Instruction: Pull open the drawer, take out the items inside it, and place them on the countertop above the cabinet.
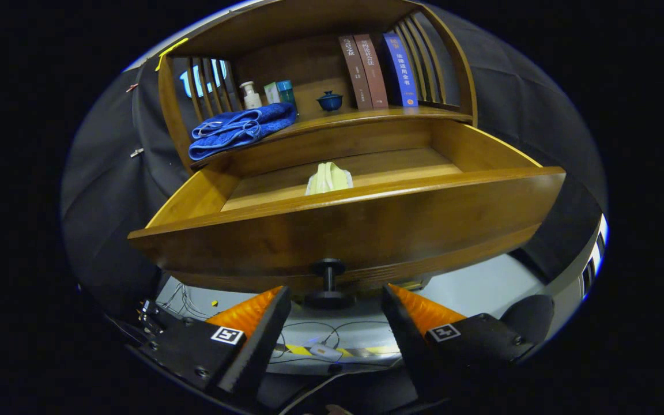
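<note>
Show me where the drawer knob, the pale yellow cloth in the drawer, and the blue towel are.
drawer knob (328, 282): gripper view, on its dark stem, between the open tool's fingers.
pale yellow cloth (328, 178): gripper view, middle of the folds.
blue towel (241, 129): gripper view, middle of the folded stack.

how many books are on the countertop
3, upright side by side at the back of the countertop, beyond the open drawer: two brown books, then a blue book against the slatted side. Gripper open around the knob.

Warm honey-brown wood makes the drawer (343, 225), with a black knob (328, 271). Inside it lies a pale yellow cloth (328, 178). At ten o'clock from that, a royal-blue towel (240, 128). Two brown books (363, 72) and one blue book (400, 69) at one o'clock.
</note>
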A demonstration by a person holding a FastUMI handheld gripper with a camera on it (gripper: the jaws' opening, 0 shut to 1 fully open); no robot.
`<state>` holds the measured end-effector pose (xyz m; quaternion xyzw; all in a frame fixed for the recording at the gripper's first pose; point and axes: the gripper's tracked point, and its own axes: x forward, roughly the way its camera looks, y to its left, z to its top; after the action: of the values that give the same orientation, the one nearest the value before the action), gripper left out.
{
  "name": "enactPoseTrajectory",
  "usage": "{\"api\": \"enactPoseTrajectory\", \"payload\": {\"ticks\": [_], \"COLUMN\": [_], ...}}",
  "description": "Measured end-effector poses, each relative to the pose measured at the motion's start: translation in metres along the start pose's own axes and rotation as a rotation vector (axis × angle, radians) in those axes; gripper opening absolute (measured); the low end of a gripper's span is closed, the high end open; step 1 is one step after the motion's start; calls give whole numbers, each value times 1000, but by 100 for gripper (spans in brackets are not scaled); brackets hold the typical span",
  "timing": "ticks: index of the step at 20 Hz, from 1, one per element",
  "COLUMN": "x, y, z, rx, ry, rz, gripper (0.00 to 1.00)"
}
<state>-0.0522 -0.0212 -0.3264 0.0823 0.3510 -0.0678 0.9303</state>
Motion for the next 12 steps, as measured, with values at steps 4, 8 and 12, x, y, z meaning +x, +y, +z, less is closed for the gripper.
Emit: {"api": "enactPoseTrajectory", "payload": {"ticks": [4,8,12], "x": [-31,-16,38], "y": [18,46,50], "z": [60,138,177], "rx": [-18,-89,-74], "ry": [-113,-172,-86], "rz": [34,88,66], "gripper": [100,99,100]}}
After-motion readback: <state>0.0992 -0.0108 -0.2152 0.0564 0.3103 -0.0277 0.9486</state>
